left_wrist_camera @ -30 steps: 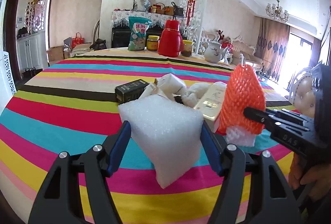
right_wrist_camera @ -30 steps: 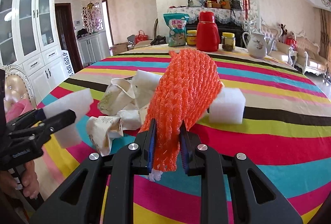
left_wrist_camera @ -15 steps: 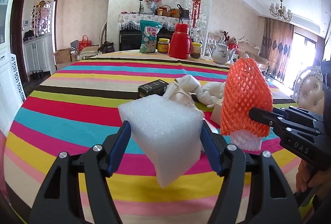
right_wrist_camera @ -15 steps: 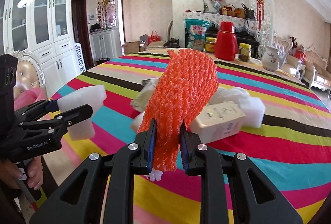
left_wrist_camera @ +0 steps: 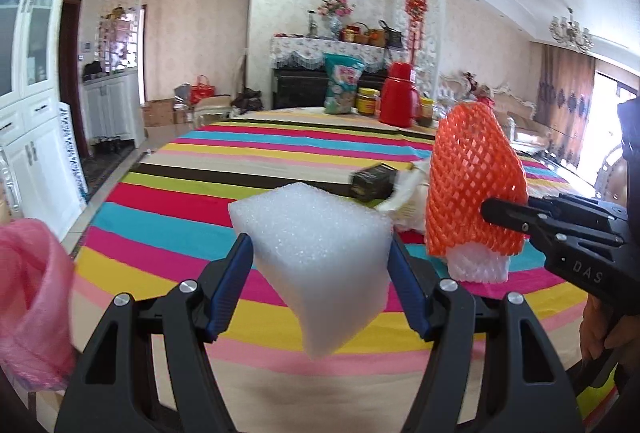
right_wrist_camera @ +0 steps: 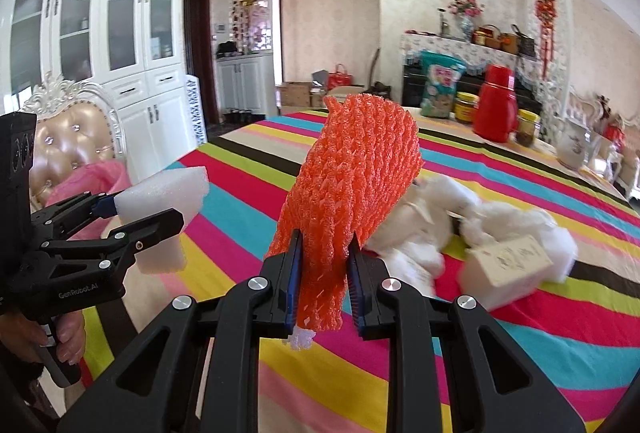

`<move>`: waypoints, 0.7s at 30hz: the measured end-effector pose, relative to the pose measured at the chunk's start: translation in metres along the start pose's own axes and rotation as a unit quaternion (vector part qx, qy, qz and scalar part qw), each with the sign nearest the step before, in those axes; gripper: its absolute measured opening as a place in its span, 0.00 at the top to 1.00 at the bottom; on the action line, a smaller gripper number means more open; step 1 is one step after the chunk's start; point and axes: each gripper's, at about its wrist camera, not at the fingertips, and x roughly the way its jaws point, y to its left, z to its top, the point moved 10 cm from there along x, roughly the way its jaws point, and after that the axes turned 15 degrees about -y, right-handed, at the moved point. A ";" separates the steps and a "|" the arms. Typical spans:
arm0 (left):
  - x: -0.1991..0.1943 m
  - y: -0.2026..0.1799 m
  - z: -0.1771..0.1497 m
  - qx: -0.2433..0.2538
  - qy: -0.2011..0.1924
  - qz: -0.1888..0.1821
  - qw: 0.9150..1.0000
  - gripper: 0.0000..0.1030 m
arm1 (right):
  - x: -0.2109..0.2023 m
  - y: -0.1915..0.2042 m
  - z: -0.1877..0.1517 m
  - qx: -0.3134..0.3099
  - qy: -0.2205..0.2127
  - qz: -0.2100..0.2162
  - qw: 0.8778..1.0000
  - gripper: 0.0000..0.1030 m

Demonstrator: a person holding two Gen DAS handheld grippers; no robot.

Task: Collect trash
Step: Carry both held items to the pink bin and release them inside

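My left gripper (left_wrist_camera: 320,273) is shut on a white foam block (left_wrist_camera: 316,253), held above the striped tablecloth (left_wrist_camera: 200,201). The same block (right_wrist_camera: 164,201) and left gripper (right_wrist_camera: 160,209) show at the left of the right wrist view. My right gripper (right_wrist_camera: 324,273) is shut on an orange foam net sleeve (right_wrist_camera: 352,185) that stands up between its blue pads, with a bit of white foam net at its bottom end. In the left wrist view that orange sleeve (left_wrist_camera: 472,185) hangs at the right in the right gripper (left_wrist_camera: 496,213). More trash lies on the table: crumpled white paper (right_wrist_camera: 432,217), a cream carton (right_wrist_camera: 508,265) and a dark small box (left_wrist_camera: 372,181).
A pink plastic bag (left_wrist_camera: 32,297) hangs at the left, beside a padded chair (right_wrist_camera: 68,145). At the table's far end stand a red thermos (right_wrist_camera: 496,105), jars, a green snack bag (right_wrist_camera: 440,85) and a white jug (right_wrist_camera: 576,149). White cabinets (right_wrist_camera: 120,73) line the left wall.
Both grippers have swung to the left with their loads still held. The trash pile has slid right in both views, and the pink bag and chair have come into view.
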 end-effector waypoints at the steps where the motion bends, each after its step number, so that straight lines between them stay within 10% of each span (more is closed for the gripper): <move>1: -0.004 0.010 0.002 -0.003 -0.003 0.009 1.000 0.36 | 0.004 0.008 0.002 -0.003 -0.001 0.006 1.000 0.79; 21: -0.090 0.213 0.008 -0.023 -0.027 0.191 0.981 0.36 | 0.093 0.209 0.017 -0.055 0.009 0.187 0.981 0.79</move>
